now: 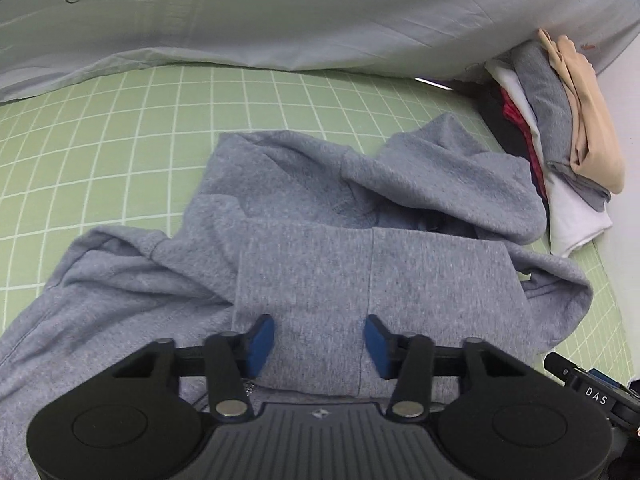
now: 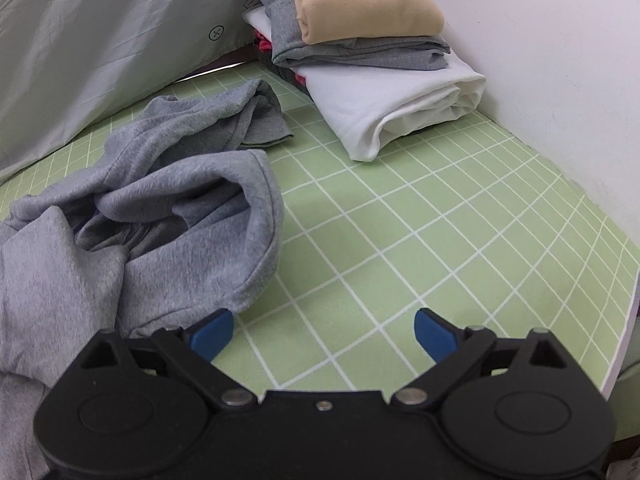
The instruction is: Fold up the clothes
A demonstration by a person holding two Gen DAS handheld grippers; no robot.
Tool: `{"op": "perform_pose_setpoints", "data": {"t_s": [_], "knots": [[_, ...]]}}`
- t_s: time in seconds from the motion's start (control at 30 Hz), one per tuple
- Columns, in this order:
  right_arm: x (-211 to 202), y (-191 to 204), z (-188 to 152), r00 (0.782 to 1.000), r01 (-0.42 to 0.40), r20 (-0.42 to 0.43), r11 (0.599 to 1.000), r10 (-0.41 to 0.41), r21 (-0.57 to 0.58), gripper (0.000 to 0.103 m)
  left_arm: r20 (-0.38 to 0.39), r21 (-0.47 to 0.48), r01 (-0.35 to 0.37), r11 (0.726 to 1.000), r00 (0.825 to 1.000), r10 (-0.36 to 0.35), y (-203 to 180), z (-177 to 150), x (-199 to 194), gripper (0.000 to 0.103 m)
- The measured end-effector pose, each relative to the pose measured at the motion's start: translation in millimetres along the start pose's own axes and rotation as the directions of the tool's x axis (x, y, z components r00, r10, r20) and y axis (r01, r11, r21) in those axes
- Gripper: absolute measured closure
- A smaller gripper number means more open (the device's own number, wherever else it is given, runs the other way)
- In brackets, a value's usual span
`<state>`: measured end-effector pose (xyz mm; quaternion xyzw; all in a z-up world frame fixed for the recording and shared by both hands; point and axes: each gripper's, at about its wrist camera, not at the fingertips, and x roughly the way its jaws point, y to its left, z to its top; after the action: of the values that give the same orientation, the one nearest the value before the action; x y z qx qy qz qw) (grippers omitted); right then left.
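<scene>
A grey hooded sweatshirt lies partly folded and rumpled on the green checked sheet. My left gripper hovers over its near folded panel, blue pads apart, holding nothing. In the right wrist view the sweatshirt lies at the left, with its hood opening facing right. My right gripper is wide open over bare sheet just right of the sweatshirt's edge; its left pad is next to the cloth.
A stack of folded clothes, beige on grey on white, stands at the back right against the white wall; it also shows in the left wrist view. A pale quilt runs along the back. The bed's edge is at the right.
</scene>
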<state>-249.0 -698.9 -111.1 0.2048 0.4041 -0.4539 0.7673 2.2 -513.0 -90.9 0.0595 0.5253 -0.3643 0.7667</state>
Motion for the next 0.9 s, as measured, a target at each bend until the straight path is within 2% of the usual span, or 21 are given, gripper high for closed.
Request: {"op": "perform_pose_setpoints", "data": {"t_s": [0.1,0.23,0.3,0.4,0.43,0.47,0.5,0.53,0.57,0.6,0.63,0.83,0.87,0.9], "knots": [[1,6,-1,1.000,0.017,-0.007,1.000,-0.017,-0.014,0.005,0.049,0.010,0.016,1.000,0.999,-0.016,9,-4,-7,0.103],[0,19,1,1.000,0.023,0.000,0.998,-0.023,-0.057,0.005,0.164,0.015,-0.077,0.997,0.984,0.073,40,2,-43,0.103],[0,26,1,1.000,0.017,0.000,0.997,-0.017,-0.071,0.005,0.176,-0.042,-0.106,0.993,0.978,0.112,69,12,-55,0.103],[1,39,-1,1.000,0.007,-0.011,0.997,-0.008,-0.074,0.005,0.151,-0.065,-0.102,0.993,0.982,0.111,85,18,-57,0.101],[2,43,-2,1.000,0.003,-0.018,0.997,-0.004,-0.073,0.005,0.141,-0.068,-0.098,0.993,0.984,0.107,88,19,-56,0.096],[3,46,-2,1.000,0.004,-0.019,0.997,-0.005,-0.075,0.005,0.131,-0.070,-0.094,0.993,0.986,0.103,92,20,-55,0.082],[3,48,-2,1.000,0.008,-0.018,0.997,-0.009,-0.079,0.005,0.120,-0.066,-0.085,0.994,0.988,0.093,91,20,-53,0.062],[3,49,-1,1.000,0.012,-0.017,0.997,-0.013,-0.083,0.005,0.110,-0.053,-0.071,0.996,0.991,0.076,87,19,-50,0.052],[3,51,-1,1.000,0.016,-0.016,0.996,-0.017,-0.087,0.005,0.101,-0.043,-0.058,0.997,0.993,0.062,82,16,-45,0.027],[3,53,-1,1.000,0.020,-0.015,0.996,-0.021,-0.090,0.005,0.093,-0.039,-0.052,0.998,0.994,0.056,76,13,-40,0.007],[3,52,-1,1.000,0.023,-0.014,0.996,-0.024,-0.089,0.005,0.088,-0.036,-0.050,0.998,0.995,0.053,71,11,-35,0.005],[6,40,1,0.999,0.040,-0.016,0.996,-0.041,-0.078,0.004,0.063,0.003,-0.002,1.000,0.998,0.002,41,6,-16,0.007],[8,39,2,0.999,0.039,-0.019,0.996,-0.040,-0.077,0.004,0.057,0.011,0.008,1.000,0.998,-0.008,37,6,-14,0.009],[9,38,2,0.999,0.037,-0.022,0.996,-0.038,-0.077,0.004,0.052,0.019,0.018,1.000,0.998,-0.019,32,5,-11,0.017]]}}
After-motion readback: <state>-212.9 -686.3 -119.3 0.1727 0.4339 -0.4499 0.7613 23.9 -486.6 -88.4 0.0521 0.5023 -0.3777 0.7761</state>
